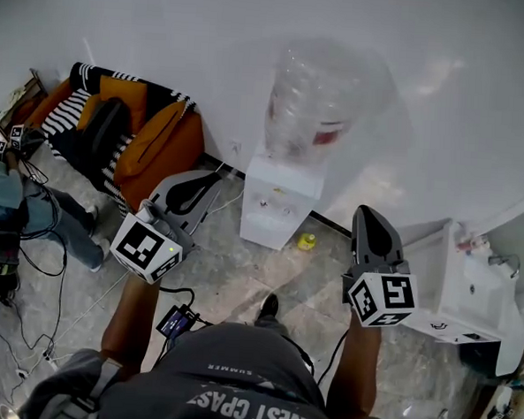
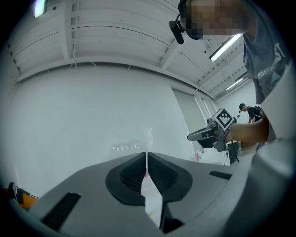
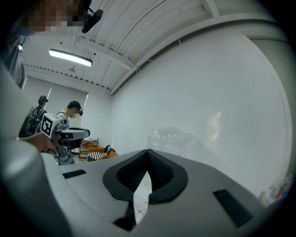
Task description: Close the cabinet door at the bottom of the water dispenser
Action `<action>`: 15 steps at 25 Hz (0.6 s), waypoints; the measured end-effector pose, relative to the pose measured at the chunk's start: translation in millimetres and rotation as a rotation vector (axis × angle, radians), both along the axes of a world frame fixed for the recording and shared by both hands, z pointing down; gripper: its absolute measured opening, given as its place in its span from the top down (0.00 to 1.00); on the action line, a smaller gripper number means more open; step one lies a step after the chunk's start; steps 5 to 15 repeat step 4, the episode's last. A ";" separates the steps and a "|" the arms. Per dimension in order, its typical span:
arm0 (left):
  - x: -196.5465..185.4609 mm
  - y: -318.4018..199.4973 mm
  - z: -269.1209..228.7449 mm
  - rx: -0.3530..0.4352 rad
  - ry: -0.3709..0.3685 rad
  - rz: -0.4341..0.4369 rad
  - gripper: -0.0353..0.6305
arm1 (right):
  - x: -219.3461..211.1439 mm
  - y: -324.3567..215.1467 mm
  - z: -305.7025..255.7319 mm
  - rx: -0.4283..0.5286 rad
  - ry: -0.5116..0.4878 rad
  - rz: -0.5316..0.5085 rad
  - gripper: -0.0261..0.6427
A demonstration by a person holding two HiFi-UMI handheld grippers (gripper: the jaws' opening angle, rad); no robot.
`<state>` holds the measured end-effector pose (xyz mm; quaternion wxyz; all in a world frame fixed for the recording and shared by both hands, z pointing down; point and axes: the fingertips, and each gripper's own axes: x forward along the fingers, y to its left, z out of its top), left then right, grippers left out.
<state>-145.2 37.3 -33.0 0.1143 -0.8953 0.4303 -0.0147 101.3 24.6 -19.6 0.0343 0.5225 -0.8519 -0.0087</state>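
Left claw (image 1: 201, 185): jaws together, empty. Water dispenser (image 1: 280, 201) stands ahead at the wall, well apart; its bottom door is unseen from above. Right claw (image 1: 369, 215): jaws together, empty. Judgement: crouch, then push the door flat with a closed tip. Sofa (image 1: 134, 134) crowds left, white unit (image 1: 469, 297) right; floor between open.

The dispenser (image 1: 278, 201) stands against the wall (image 1: 446, 100), a bottle (image 1: 308, 101) on top; a sofa (image 1: 130, 125) lies to its left; a small object (image 1: 306, 241) sits on the floor just right of its base; the left gripper (image 1: 213, 176) and right gripper (image 1: 365, 212) flank it in front.
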 end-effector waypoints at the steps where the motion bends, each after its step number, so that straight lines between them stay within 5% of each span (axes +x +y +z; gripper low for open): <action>1: -0.7 -0.7 -0.1 -0.001 0.000 -0.001 0.91 | -0.5 -1.0 -0.3 -0.001 0.000 0.000 0.92; 15: -3.3 0.5 -4.5 0.003 0.002 -0.002 0.91 | -2.4 -1.3 -3.9 -0.002 0.003 0.003 0.92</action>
